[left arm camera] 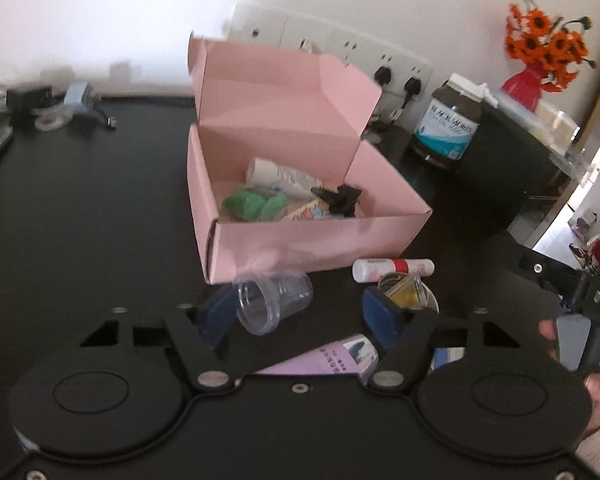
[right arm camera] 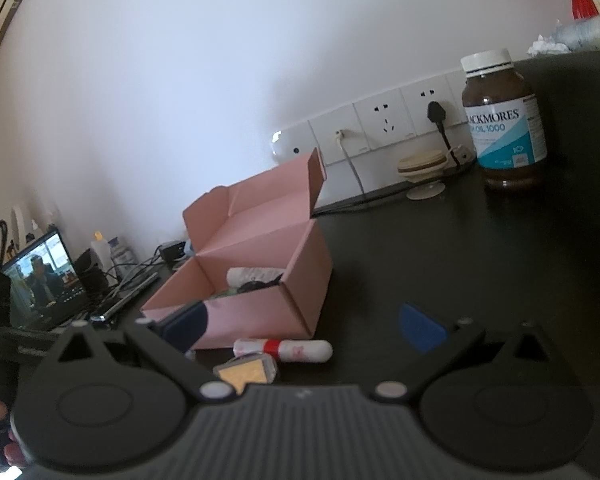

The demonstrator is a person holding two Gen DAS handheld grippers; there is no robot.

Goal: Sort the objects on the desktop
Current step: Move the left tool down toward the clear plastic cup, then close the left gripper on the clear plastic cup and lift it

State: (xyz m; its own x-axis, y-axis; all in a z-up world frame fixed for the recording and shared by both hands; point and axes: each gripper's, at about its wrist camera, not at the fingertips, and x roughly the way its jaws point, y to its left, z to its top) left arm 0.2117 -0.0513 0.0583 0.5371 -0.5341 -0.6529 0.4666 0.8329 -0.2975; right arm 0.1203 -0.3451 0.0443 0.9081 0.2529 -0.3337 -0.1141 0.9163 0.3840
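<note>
Between left claw [left arm camera: 300,316] fingers, clear cup [left arm camera: 274,298], untouched

pink box [left arm camera: 300,240], clear cup [left arm camera: 274,298], lilac tube [left arm camera: 332,356]

Both grippers are matte black with round discs, silver screws and blue-padded fingers [left arm camera: 380,316].

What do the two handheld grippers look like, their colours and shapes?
Both are matte black, with two round discs joined by angled link bars on silver pivot pins. The left gripper has dark blue finger pads; the right gripper has blue pads and a ribbed grey centre.
</note>
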